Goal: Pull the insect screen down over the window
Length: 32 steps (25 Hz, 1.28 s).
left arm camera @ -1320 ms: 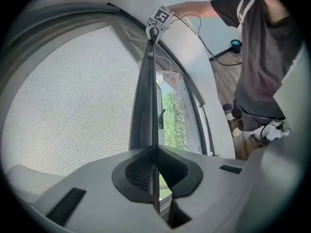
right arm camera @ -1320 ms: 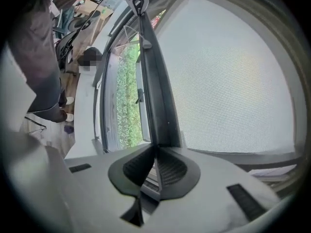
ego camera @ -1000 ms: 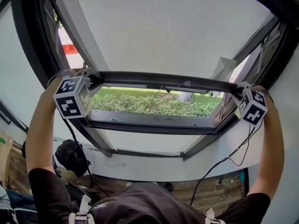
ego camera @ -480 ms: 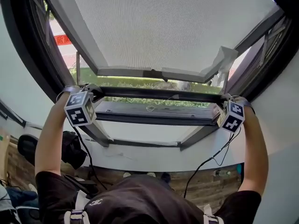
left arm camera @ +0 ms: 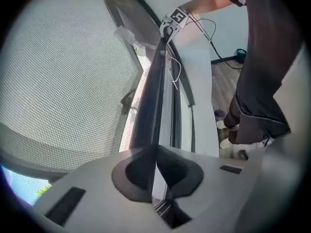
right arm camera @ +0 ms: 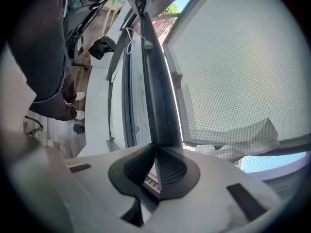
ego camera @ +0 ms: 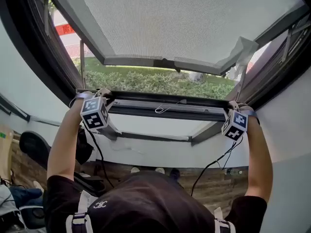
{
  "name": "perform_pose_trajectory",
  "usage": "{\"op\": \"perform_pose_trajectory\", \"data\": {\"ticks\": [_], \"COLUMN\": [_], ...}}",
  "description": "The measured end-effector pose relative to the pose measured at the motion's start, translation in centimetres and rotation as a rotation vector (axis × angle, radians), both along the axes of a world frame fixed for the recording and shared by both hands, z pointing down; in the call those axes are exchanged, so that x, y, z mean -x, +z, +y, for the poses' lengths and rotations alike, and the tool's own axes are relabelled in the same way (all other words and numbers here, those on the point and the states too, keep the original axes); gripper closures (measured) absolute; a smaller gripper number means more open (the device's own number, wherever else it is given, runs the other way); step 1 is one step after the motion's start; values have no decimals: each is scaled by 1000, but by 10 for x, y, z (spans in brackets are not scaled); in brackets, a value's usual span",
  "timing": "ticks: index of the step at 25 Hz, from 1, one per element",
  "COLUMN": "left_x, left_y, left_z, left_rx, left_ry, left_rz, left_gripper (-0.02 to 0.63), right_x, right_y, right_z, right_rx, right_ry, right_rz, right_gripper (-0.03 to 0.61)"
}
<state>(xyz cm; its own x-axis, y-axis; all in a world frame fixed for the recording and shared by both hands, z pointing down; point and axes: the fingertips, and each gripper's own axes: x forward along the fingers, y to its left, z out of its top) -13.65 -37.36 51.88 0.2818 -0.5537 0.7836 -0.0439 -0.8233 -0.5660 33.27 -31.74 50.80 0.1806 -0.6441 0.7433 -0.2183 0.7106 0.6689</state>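
**Greenery Outside, Timber Below**

A green hedge (ego camera: 146, 83) runs across the outdoor view, and a red sign (ego camera: 63, 29) shows higher up at the left. Crumpled white plastic film (ego camera: 241, 52) hangs at the upper right. A wooden floor (left arm camera: 227, 81) lies below.

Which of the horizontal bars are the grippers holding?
The dark bar with the white cord loop: left gripper and right gripper pinch its ends. The grey rail above is untouched.

The insect screen's dark pull bar (ego camera: 167, 100) is held level, just above the lower rail of the window frame (ego camera: 36, 62); fine grey mesh (left arm camera: 58, 81) is stretched above it.
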Motion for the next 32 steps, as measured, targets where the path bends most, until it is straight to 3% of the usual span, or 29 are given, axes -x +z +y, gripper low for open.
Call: {"op": "perform_pose_trajectory", "data": {"ticks": [8,14,23,32], "left_x": [1,2,3,3], "left_y": [53,68,120,141], "left_z": [1,0,0,-1], "left_rx": [77,82,60,117], "left_ry": [-9,-4,6,5], "left_rz": [-41,-60,-184,-194], "left_gripper": [578,580,584,584], "right_x": [-1,3,6,16], "right_y": [51,64,110,123], "right_z": [3,0,4,1], "right_rx": [61,36,76,76], "right_ry": [10,-16,-3,21], "right_rz": [-5,36,68,34], "right_gripper": [548,551,554,554]}}
